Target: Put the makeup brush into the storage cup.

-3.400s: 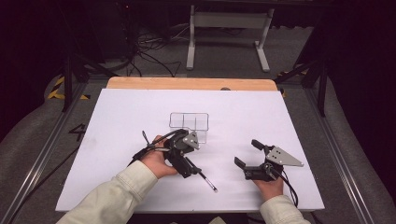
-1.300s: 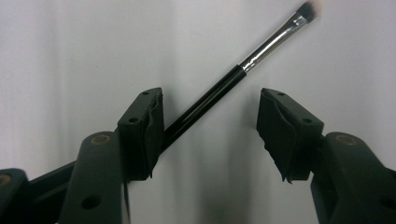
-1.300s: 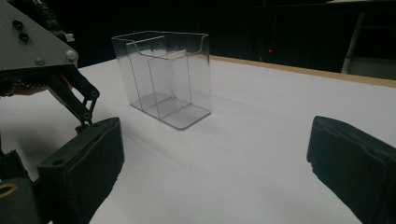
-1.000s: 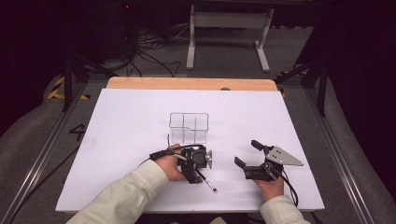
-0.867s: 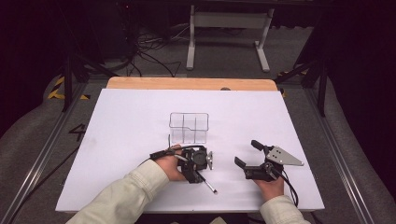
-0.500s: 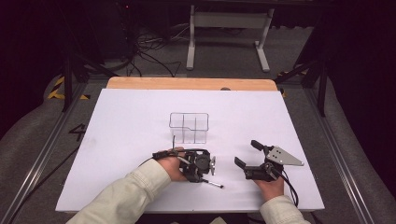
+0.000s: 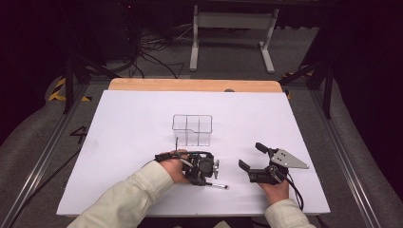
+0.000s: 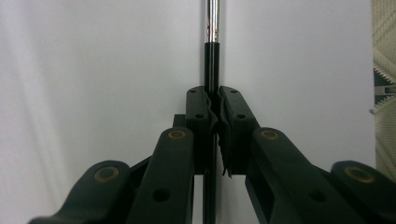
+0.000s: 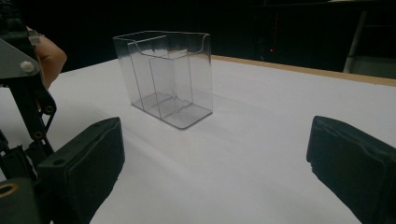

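A white table [image 7: 123,128] with a wooden strip along its far edge spans most of the high view, set on a grey floor with cables and a metal stand beyond it. Near the middle of the table stands a clear plastic organizer [image 7: 192,129], upright, with inner dividers that split it into compartments; in the right gripper view it [image 9: 166,77] sits ahead and to the left, nothing visible inside it. The right gripper [image 7: 252,161] rests low at the near right of the table, held by the person's right hand [image 7: 274,189], its jaws spread wide with only bare table between them, and a grey three-cornered plate on top. The left gripper [image 7: 214,172] lies at the near centre, just in front of the organizer, held by the left hand [image 7: 172,165] in a pale sleeve. Its jaws are pressed together on a thin black pen [image 8: 211,70] with a silvery metal end; in the high view the pen [image 7: 217,185] lies flat against the table, its tip pointing toward the right gripper.
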`<state>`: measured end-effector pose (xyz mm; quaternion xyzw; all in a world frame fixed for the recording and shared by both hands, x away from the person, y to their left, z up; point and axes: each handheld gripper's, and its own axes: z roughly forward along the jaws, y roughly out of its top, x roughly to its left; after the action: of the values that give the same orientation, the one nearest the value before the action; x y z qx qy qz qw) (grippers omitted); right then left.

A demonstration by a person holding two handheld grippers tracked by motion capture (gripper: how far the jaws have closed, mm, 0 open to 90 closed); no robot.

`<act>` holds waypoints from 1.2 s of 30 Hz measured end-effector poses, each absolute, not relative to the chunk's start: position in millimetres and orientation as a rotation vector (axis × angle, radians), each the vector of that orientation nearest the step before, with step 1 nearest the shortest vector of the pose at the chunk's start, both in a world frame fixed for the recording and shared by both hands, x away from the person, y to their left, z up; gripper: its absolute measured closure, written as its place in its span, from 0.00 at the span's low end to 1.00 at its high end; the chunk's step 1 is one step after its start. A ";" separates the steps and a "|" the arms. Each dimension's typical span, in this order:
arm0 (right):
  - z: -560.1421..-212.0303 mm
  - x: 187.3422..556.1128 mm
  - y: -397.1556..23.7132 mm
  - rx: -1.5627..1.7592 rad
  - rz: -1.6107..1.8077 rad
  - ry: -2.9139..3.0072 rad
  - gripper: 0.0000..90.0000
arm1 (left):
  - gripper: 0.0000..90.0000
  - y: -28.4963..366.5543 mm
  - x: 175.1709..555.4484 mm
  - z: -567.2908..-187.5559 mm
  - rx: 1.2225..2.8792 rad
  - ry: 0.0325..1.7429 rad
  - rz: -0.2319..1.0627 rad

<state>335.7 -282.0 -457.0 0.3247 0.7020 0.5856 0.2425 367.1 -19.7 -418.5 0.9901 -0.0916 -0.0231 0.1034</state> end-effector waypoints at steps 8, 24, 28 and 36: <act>-457.1 335.7 -282.0 0.889 1.599 1.918 0.05 | 0.93 -10.1 366.8 -397.8 2.834 -0.233 -0.077; -457.2 335.7 -281.7 0.890 1.598 1.916 0.05 | 0.93 13.5 369.7 -359.6 2.612 -0.207 -0.035; -457.2 335.7 -281.8 0.891 1.596 1.917 0.05 | 0.93 17.8 370.5 -354.4 2.570 -0.193 -0.031; -457.4 335.7 -281.7 0.898 1.596 1.917 0.05 | 0.93 30.2 370.0 -344.9 2.425 -0.162 0.008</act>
<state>335.7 -281.7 -457.4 0.3284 0.7014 0.5841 0.2427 370.0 30.2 -344.9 0.9353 -0.0627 0.0031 0.3483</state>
